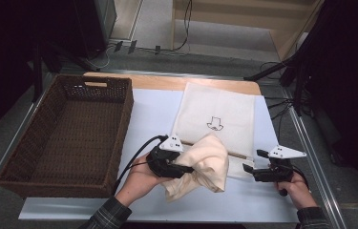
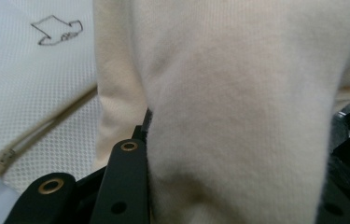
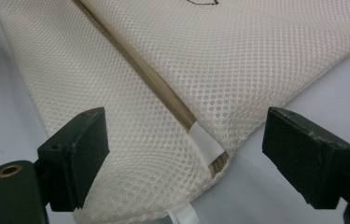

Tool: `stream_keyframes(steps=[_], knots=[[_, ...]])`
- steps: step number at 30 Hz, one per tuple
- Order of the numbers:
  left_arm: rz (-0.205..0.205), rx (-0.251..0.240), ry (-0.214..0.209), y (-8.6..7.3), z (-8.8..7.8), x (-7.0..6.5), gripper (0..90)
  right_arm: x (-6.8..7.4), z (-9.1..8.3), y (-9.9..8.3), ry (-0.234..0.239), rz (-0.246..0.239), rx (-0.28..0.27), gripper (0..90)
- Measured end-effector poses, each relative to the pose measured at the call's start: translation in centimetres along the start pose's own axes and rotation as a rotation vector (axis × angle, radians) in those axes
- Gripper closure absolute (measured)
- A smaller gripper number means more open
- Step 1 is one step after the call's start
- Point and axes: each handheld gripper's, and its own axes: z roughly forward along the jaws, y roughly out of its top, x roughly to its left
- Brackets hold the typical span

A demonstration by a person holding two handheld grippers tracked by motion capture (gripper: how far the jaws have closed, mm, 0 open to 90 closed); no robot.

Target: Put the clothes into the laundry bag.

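A bunched cream cloth (image 1: 211,164) hangs just above the near edge of a white mesh bag (image 1: 215,109) that lies flat on the table. My left gripper (image 1: 188,168) is shut on the cloth from its left side. In the left gripper view the cloth (image 2: 238,93) bulges between the black jaws, with the mesh bag (image 2: 23,84) and its tan zip (image 2: 46,133) behind. My right gripper (image 1: 254,161) stands open at the bag's near right corner. In the right gripper view its gripper (image 3: 191,154) straddles that corner of the mesh bag (image 3: 256,60), where the zip (image 3: 154,79) ends, without pressing on it.
A large dark wicker basket (image 1: 125,126) stands on the left side of the table, with nothing showing inside. A pale blue sheet (image 1: 152,114) covers the table top under the bag. Metal table rails run along both sides.
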Motion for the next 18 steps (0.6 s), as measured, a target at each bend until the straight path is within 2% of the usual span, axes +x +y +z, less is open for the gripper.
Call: stream_keyframes(steps=[7,9,11,15,18], knots=[[-0.001,0.053,0.018,-1.6,1.5,0.3,64.2,0.3,0.1,0.0,0.011,0.002,-0.002,14.8],[-0.013,0.074,0.017,-2.2,2.0,0.6,64.1,0.6,0.1,0.1,0.020,-0.001,0.001,14.3],[-0.005,0.094,0.024,-2.8,2.6,0.7,64.0,0.8,0.1,0.2,0.028,0.000,0.003,14.3],[0.002,0.102,0.027,-3.1,3.2,0.6,63.8,1.0,0.0,0.6,0.051,0.002,0.004,14.0],[0.010,0.117,0.021,-3.3,3.6,0.6,63.1,1.0,0.0,1.0,0.081,-0.002,0.024,14.0]])
